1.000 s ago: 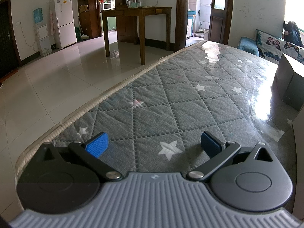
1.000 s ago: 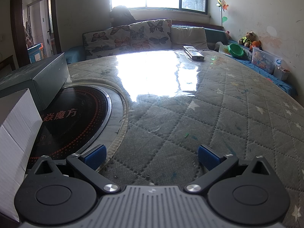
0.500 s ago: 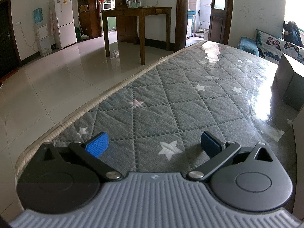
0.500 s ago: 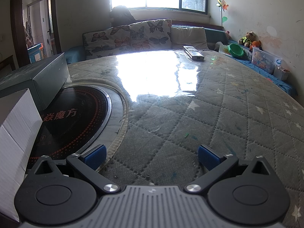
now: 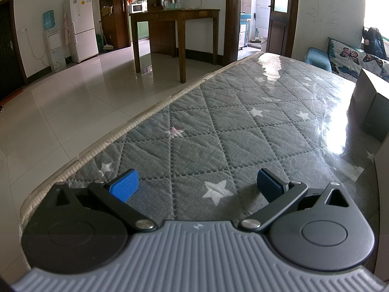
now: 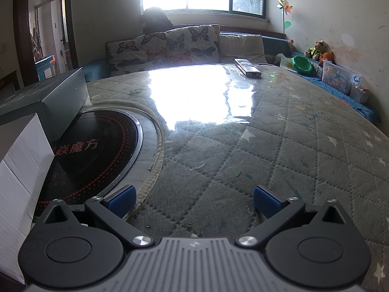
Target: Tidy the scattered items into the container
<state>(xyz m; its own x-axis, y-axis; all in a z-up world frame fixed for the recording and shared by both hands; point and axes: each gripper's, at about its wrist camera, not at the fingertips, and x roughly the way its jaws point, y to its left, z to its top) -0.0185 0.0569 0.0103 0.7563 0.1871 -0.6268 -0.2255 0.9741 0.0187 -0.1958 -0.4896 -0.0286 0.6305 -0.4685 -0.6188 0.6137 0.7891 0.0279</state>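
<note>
Both claws are sitting low over the worktop, which has a grey quilted star-print cover (image 5: 233,131) under a clear glossy sheet. The left claw (image 5: 195,184) is spread wide with nothing between its blue pads (image 5: 124,186), just bare quilt and a white star under the gap. The right claw (image 6: 194,200) is just as wide apart and empty too, with its left pad right at the edge of the round black induction hob (image 6: 97,150) set into the worktop, the one with red dots and Chinese characters on it.

As for stuff to tidy, the only loose things I can make out on the worktop are two remote controls (image 6: 248,67) lying side by side at the far end near the window glare, well apart from the right claw. On the left of the right wrist view there's a white corrugated box (image 6: 22,170) close to the camera and a dark grey-green box (image 6: 48,99) behind it, partly over the hob's rim. I can't tell which one is the container, since neither shows an open top from here. The dark box (image 5: 369,112) also shows at the right edge of the left wrist view.

The background has a butterfly-print cushion sofa (image 6: 175,46), a fridge (image 5: 81,26) and a wooden side table (image 5: 175,17).
</note>
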